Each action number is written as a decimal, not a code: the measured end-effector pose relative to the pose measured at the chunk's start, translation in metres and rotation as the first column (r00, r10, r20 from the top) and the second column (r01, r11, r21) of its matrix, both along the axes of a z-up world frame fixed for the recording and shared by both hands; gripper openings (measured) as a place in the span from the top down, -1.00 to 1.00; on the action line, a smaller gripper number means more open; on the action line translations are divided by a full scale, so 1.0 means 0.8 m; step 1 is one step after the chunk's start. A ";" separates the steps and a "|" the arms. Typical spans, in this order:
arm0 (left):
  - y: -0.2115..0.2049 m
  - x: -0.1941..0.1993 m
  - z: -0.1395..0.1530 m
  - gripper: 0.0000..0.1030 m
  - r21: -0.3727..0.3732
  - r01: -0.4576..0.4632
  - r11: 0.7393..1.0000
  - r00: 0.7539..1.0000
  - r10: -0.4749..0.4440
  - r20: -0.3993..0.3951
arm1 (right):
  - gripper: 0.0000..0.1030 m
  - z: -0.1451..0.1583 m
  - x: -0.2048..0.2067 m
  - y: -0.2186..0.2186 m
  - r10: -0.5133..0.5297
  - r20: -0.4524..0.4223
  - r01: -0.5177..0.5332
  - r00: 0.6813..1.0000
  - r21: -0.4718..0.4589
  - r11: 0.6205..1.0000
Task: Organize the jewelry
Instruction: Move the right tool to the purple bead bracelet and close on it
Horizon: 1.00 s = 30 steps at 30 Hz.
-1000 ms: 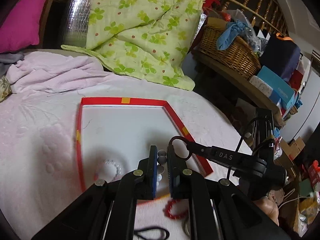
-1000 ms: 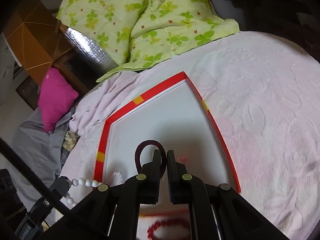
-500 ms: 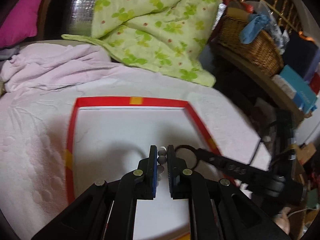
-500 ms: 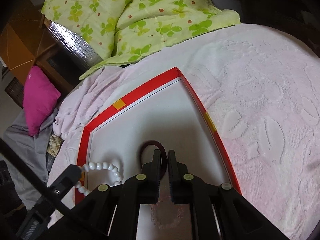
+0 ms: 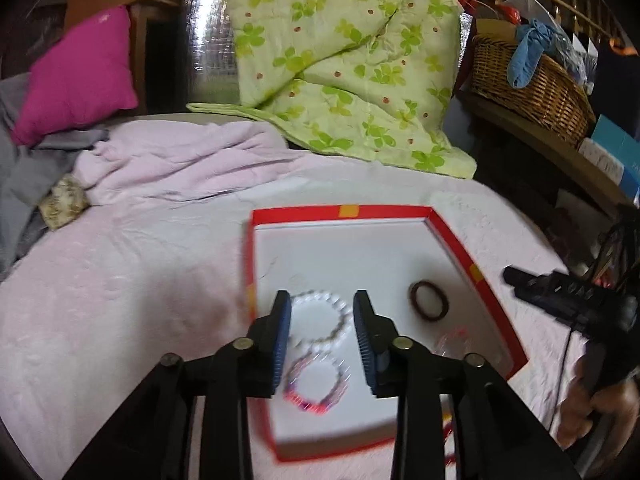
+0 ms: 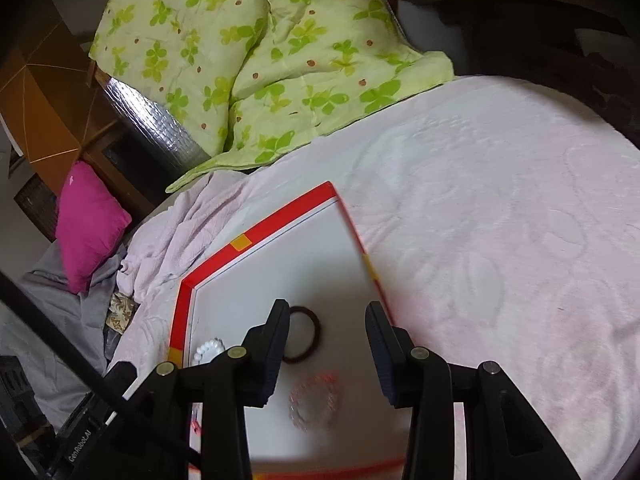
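The left tongs (image 5: 321,336) are standing spread with nothing pinched; their jaws have just been opening, and the white pearl bracelet (image 5: 320,316) they were gripping a second ago is now lying on the tray floor between and below the pads. The right tongs (image 6: 327,354) are likewise spread and empty, having just been opening, and the dark red ring (image 6: 306,336) they were holding is now lying flat on the tray. Both tongs are pointing steeply down over the red-edged tray (image 5: 348,212) on the bed (image 5: 120,288). Nearer in the tray, a blurred beaded bracelet (image 5: 318,384), seemingly pink and red, is lying just behind the pearls. Farther off, a green clover quilt (image 5: 340,60) is lying heaped.
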<state>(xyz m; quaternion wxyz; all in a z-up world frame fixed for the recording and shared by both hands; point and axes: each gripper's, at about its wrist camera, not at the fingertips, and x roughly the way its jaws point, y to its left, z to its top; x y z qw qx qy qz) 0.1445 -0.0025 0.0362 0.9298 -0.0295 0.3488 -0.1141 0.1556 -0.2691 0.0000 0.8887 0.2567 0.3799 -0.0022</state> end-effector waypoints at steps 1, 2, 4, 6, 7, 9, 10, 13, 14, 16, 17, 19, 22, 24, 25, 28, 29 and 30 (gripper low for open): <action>0.006 -0.008 -0.002 0.31 0.009 -0.009 1.000 1.000 0.009 -0.003 | 0.17 0.002 -0.005 -0.002 0.002 -0.002 -0.002 1.000 -0.002 1.000; 0.012 -0.015 -0.004 0.29 0.016 -0.016 1.000 1.000 0.016 -0.009 | 0.17 0.006 -0.013 -0.005 0.007 -0.006 -0.007 1.000 -0.003 1.000; 0.022 -0.029 -0.010 0.29 0.039 -0.025 0.999 0.999 0.026 -0.024 | 0.17 0.010 -0.023 -0.009 0.021 -0.014 -0.021 1.000 -0.001 1.000; 0.028 -0.045 -0.017 0.29 0.072 -0.024 0.997 0.999 0.027 -0.038 | 0.17 0.012 -0.034 -0.012 0.035 -0.024 -0.035 0.999 0.000 0.999; 0.031 -0.054 -0.020 0.29 0.086 -0.021 0.996 0.999 0.025 -0.044 | 0.17 0.013 -0.041 -0.013 0.040 -0.029 -0.040 0.999 -0.001 0.999; 0.032 -0.068 -0.023 0.29 0.098 -0.009 0.995 0.999 0.014 -0.051 | 0.17 0.012 -0.054 -0.015 0.054 -0.038 -0.054 0.998 -0.006 0.999; 0.031 -0.077 -0.025 0.28 0.103 0.000 0.995 0.999 0.005 -0.052 | 0.17 0.012 -0.062 -0.017 0.059 -0.042 -0.060 0.997 -0.011 0.998; 0.028 -0.105 -0.031 0.09 0.127 0.023 0.992 0.998 -0.016 -0.058 | 0.17 0.006 -0.087 -0.022 0.071 -0.066 -0.071 0.995 -0.003 0.997; 0.026 -0.111 -0.032 0.07 0.132 0.027 0.991 0.998 -0.019 -0.060 | 0.17 0.001 -0.098 -0.025 0.080 -0.084 -0.079 0.993 0.015 0.997; 0.022 -0.129 -0.038 0.07 0.138 0.049 0.989 0.996 -0.039 -0.076 | 0.17 -0.007 -0.114 -0.027 0.093 -0.114 -0.089 0.989 0.037 0.995; 0.020 -0.138 -0.041 0.06 0.136 0.059 0.989 0.995 -0.048 -0.085 | 0.17 -0.009 -0.118 -0.028 0.097 -0.123 -0.093 0.988 0.039 0.995; 0.015 -0.153 -0.047 0.05 0.137 0.077 0.988 0.993 -0.063 -0.099 | 0.17 -0.015 -0.134 -0.027 0.105 -0.146 -0.101 0.984 0.031 0.994; 0.004 -0.171 -0.056 0.04 0.154 0.114 0.982 0.988 -0.095 -0.121 | 0.17 -0.027 -0.154 -0.025 0.121 -0.182 -0.118 0.976 0.024 0.993; -0.004 -0.176 -0.060 0.03 0.160 0.136 0.978 0.985 -0.116 -0.129 | 0.17 -0.034 -0.161 -0.024 0.135 -0.199 -0.129 0.971 0.042 0.991; -0.008 -0.178 -0.061 0.03 0.162 0.149 0.976 0.983 -0.128 -0.132 | 0.17 -0.036 -0.164 -0.023 0.140 -0.202 -0.131 0.969 0.055 0.990; -0.023 -0.182 -0.064 0.03 0.159 0.190 0.969 0.975 -0.167 -0.144 | 0.17 -0.038 -0.162 -0.023 0.128 -0.213 -0.119 0.969 0.056 0.991; -0.029 -0.184 -0.064 0.03 0.158 0.207 0.966 0.972 -0.185 -0.143 | 0.17 -0.039 -0.160 -0.021 0.121 -0.216 -0.114 0.969 0.042 0.993; -0.034 -0.185 -0.063 0.03 0.153 0.228 0.962 0.968 -0.208 -0.138 | 0.17 -0.040 -0.158 -0.019 0.118 -0.221 -0.115 0.968 0.028 0.993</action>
